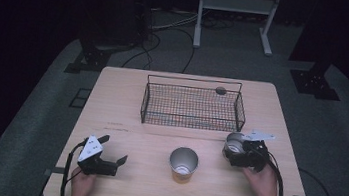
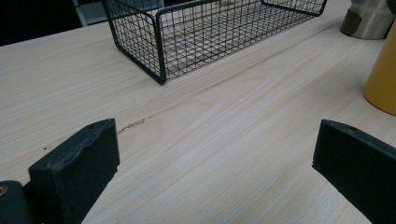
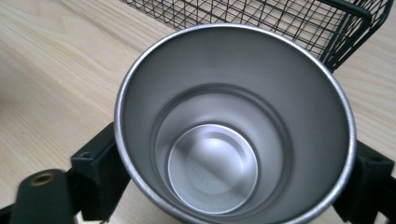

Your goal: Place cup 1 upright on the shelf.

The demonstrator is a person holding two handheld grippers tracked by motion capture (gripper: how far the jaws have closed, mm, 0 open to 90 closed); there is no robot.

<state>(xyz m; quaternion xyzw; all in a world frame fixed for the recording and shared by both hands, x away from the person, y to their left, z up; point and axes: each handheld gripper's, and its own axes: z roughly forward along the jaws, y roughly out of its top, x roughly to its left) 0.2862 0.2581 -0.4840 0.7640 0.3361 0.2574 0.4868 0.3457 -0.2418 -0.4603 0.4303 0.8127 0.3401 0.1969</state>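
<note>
A bare steel cup [image 1: 233,142] stands upright near the table's right side, just in front of the wire basket's right corner. My right gripper [image 1: 237,152] is shut on it, with a black jaw pressed to each side of the cup [image 3: 224,140], whose inside is empty. A yellow cup [image 1: 183,165] with a steel inside stands at the table's front middle. My left gripper [image 1: 114,149] rests open at the front left, with bare wood between its jaws [image 2: 215,158]. The yellow cup [image 2: 384,79] is off to its right.
A black wire basket [image 1: 190,125] sits empty at the middle back of the wooden table [image 1: 151,191]. A small dark round object [image 1: 221,90] lies by the basket's far rim. Cables and stand legs cover the floor beyond the table.
</note>
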